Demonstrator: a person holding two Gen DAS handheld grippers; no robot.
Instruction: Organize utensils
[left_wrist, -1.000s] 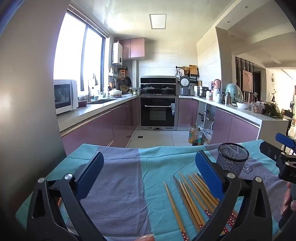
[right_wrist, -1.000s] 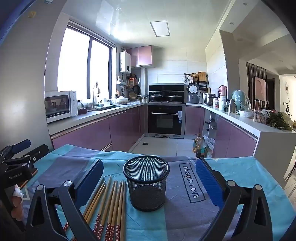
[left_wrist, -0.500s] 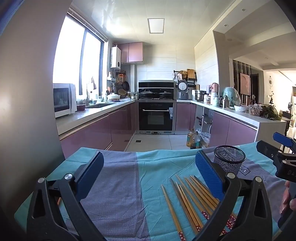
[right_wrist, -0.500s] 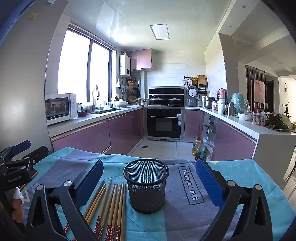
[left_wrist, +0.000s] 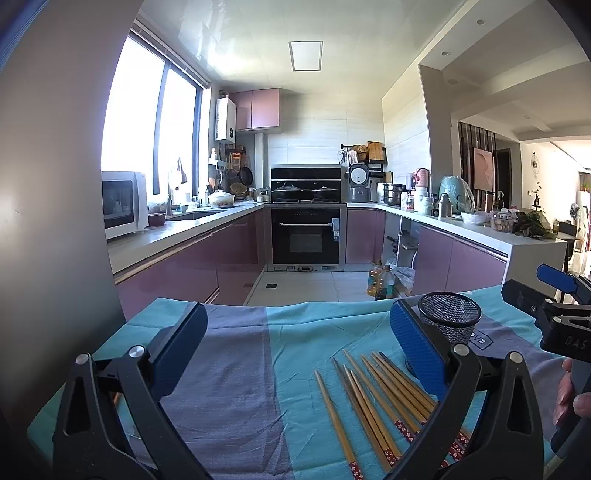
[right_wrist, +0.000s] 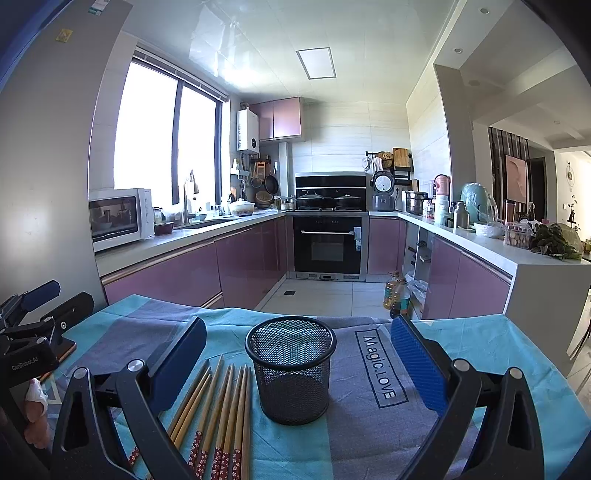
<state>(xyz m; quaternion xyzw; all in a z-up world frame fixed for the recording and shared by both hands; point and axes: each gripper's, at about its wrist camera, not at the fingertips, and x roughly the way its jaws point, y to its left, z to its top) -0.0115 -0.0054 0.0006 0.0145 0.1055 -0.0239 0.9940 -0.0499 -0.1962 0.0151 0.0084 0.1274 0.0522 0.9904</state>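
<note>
View has tilted up; chopsticks lie beside left gripper, spread wide.

You have about eight chopsticks at 1 o'clock of the left view, one mesh cup at 12 o'clock of the right view, one cloth, and two tools: left hand-held gripper and right hand-held gripper.

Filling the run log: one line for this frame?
phase: pre-grasp | left tongs: open, empty | right tongs: open, empty | chopsticks: flat on cloth | cup: upright, empty
</note>
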